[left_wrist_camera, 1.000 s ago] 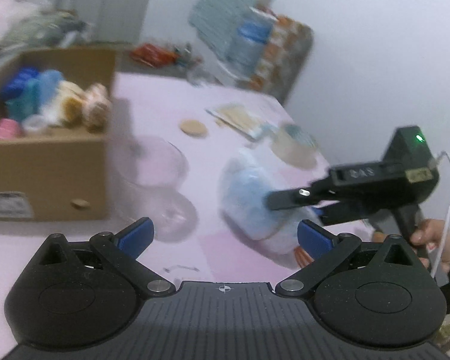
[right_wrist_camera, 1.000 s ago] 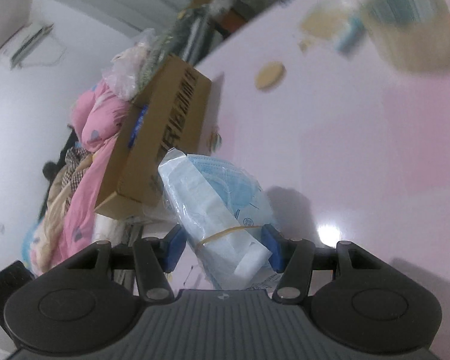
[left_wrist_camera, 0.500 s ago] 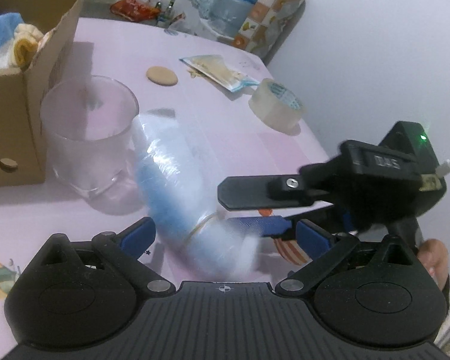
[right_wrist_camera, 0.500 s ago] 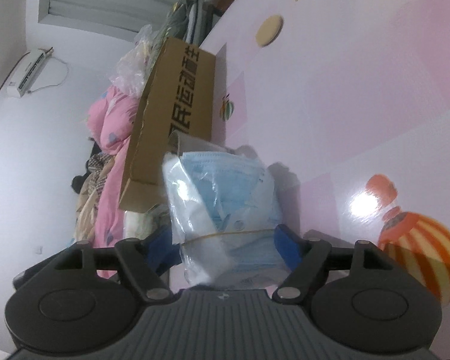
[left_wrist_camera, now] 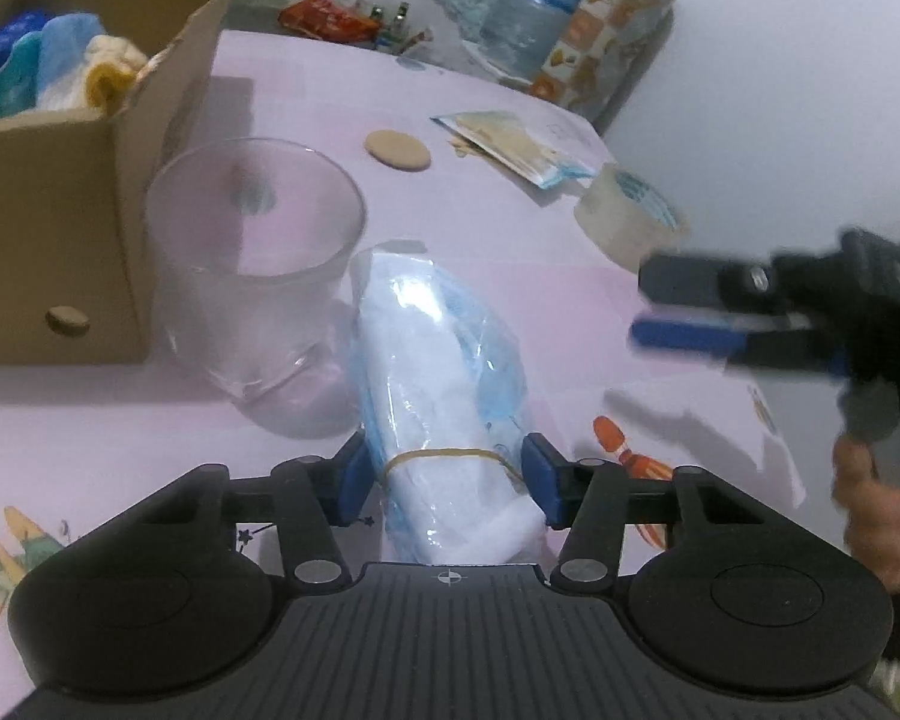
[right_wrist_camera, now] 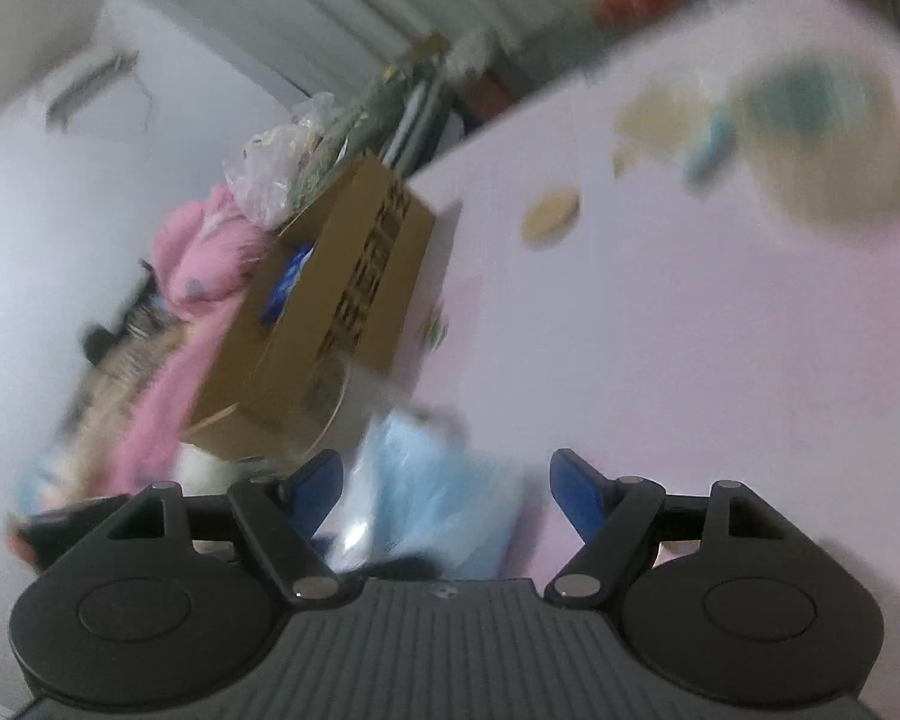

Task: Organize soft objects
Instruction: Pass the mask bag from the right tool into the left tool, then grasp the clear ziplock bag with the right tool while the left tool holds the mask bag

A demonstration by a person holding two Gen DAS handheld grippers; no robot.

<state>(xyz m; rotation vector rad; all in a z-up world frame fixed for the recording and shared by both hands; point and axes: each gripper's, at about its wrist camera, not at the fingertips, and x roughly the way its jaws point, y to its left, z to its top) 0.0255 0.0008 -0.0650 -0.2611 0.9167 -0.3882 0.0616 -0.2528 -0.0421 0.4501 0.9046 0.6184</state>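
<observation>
A clear plastic bag of blue face masks (left_wrist_camera: 444, 396), bound with a rubber band, lies lengthwise between my left gripper's fingers. My left gripper (left_wrist_camera: 445, 480) is shut on its banded end, just above the pink table (left_wrist_camera: 510, 252). My right gripper (right_wrist_camera: 447, 486) is open and empty; in the left wrist view it is off to the right (left_wrist_camera: 690, 306), apart from the bag. The bag shows blurred in the right wrist view (right_wrist_camera: 432, 504). A cardboard box (left_wrist_camera: 60, 228) holding soft cloths (left_wrist_camera: 60, 72) stands at the left.
An empty clear glass (left_wrist_camera: 252, 276) stands between the box and the bag. A tape roll (left_wrist_camera: 627, 216), a round cork coaster (left_wrist_camera: 397, 148) and a flat packet (left_wrist_camera: 510, 144) lie farther back. A water jug (left_wrist_camera: 528, 18) stands beyond the table.
The bag passed from my right gripper to my left. The left gripper closed on its banded end; the right gripper opened and drew back to the right.
</observation>
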